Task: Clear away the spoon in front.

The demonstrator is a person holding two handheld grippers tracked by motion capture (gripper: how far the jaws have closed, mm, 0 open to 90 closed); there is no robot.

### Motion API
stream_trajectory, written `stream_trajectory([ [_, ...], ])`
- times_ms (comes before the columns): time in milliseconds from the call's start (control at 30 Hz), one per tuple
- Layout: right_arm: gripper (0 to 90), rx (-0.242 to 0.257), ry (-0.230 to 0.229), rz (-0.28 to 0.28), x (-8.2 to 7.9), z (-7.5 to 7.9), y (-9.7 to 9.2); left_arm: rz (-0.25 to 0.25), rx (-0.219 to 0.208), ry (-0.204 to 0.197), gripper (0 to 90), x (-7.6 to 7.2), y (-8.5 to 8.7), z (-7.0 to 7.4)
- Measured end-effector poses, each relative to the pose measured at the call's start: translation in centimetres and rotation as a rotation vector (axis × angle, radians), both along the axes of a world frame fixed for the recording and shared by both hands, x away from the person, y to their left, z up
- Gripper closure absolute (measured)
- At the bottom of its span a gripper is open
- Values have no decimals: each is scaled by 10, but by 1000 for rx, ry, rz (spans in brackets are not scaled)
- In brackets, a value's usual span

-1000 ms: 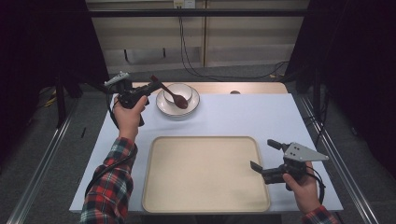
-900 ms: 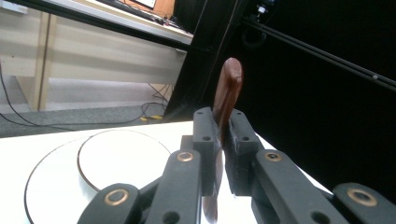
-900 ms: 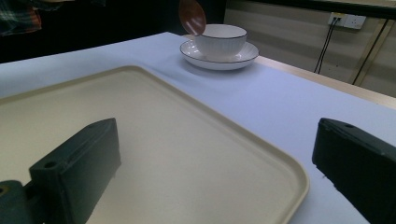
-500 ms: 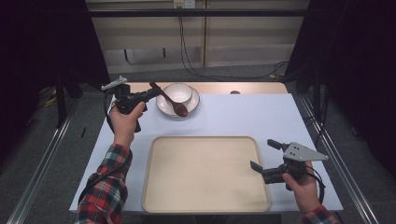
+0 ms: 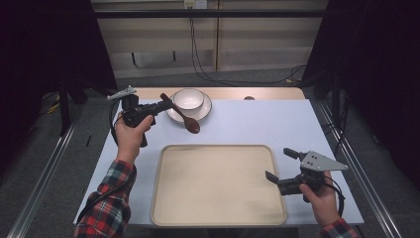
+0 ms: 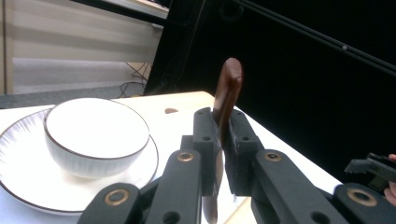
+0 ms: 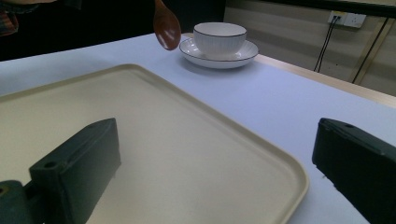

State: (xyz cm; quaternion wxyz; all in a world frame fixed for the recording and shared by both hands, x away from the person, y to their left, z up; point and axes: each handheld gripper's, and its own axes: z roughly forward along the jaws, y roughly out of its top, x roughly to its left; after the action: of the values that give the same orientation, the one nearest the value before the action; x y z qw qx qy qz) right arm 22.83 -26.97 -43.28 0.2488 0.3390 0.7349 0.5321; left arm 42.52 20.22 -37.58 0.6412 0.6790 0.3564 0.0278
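Dark curtains ring the desk point(image 5: 297, 124), and over its far left corner the action is on: the left gripper point(image 5: 161, 104) has the brown wooden spoon point(image 5: 184, 117) pinched tight by the handle, jaws clamped narrow on it. A second ago the spoon's bowl hung over the white bowl point(image 5: 188, 98) on its saucer point(image 5: 204, 110); now it has swung clear, hanging in the air between the saucer and the far edge of the cream tray point(image 5: 218, 186). That reads like a carry toward the tray, with the drop-off not yet made. In the left gripper view the handle point(image 6: 228, 91) stands up between the pads. Down at the near right corner, the right gripper point(image 5: 282, 167) waits with jaws wide and empty over the tray's right rim.
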Motion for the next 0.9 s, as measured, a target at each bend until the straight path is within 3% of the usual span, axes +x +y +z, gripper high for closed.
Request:
stream_trajectory([
  [367, 6, 1, 1, 7, 0, 0, 0, -59, 27, 16, 842, -11, -2, -1],
  [900, 7, 4, 2, 17, 1, 0, 1, -113, 24, 29, 842, -24, -6, -4],
])
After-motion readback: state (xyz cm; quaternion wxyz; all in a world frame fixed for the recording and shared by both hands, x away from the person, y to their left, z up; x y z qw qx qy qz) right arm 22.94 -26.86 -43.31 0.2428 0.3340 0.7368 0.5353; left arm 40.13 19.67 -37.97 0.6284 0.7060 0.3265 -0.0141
